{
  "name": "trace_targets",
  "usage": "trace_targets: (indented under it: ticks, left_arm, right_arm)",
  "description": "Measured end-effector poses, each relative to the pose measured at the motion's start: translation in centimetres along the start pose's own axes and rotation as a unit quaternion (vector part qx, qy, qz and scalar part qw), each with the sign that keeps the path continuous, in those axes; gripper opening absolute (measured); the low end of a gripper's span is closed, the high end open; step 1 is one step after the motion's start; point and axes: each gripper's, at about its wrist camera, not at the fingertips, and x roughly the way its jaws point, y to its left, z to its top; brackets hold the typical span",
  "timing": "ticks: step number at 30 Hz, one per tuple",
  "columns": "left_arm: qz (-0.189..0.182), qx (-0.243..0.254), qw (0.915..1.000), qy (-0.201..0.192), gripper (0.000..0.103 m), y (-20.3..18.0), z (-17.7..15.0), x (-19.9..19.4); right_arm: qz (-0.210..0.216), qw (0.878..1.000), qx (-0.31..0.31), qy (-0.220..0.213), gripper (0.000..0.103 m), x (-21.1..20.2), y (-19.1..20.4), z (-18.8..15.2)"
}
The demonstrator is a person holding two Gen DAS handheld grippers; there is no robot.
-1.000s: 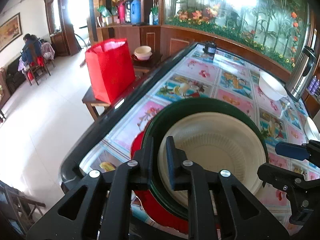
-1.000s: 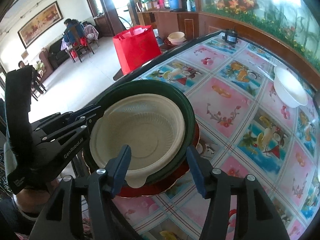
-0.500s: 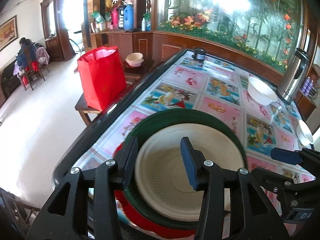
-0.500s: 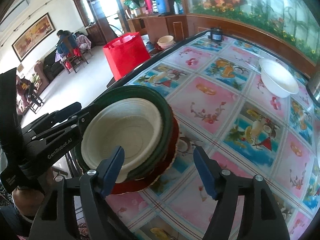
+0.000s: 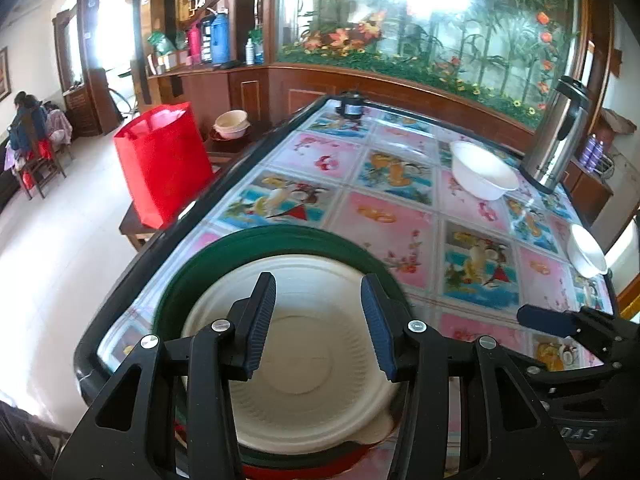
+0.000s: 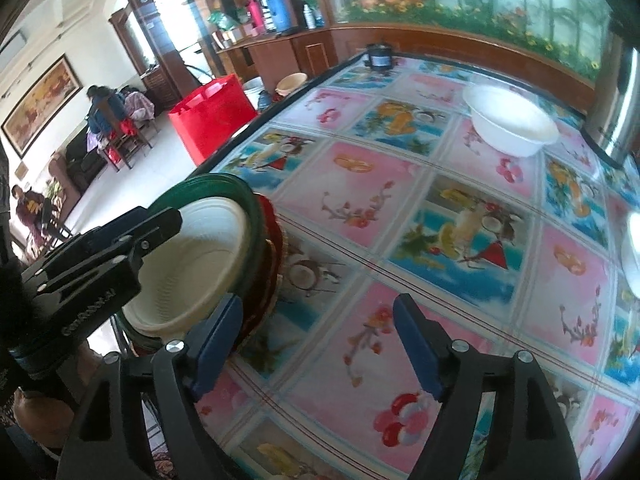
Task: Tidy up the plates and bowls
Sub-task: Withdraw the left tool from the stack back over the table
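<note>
Cream plate (image 5: 304,364) seemingly beneath parted left fingers (image 5: 256,324).

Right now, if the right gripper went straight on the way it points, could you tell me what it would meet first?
Most likely the bare patterned tabletop: the right gripper points down at it, open and empty, with the plate stack off to its left.
</note>
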Motion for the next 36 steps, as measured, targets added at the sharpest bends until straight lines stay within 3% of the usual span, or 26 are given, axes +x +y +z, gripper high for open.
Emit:
trace_targets:
  ticks: [3,15,27,36]
  left_arm:
    - [-0.012,0.005,0.9999,0.000,0.056,-1.3,0.1,0.2]
    - [-0.046,0.056,0.9973,0.015,0.056,-8.1,2.2,2.1]
    - [-0.074,0.078,0.9940,0.018,0.056,-14.0,5.8,4.4]
    - [-0.061,0.080,0.9948,0.013,0.056,-16.0,8.6,7.3]
  right_arm:
    - [-0.003,1.000,0.015,0.002,0.078,-0.1,-1.4,-0.5]
    - [-0.037,0.997,0.072,0.000,0.078,-1.5,-7.7,-1.2]
    - [-0.079,0.991,0.104,-0.022,0.079,-3.9,-14.3,1.8]
    - [-0.087,0.989,0.115,-0.028,0.079,-3.4,-17.1,4.4]
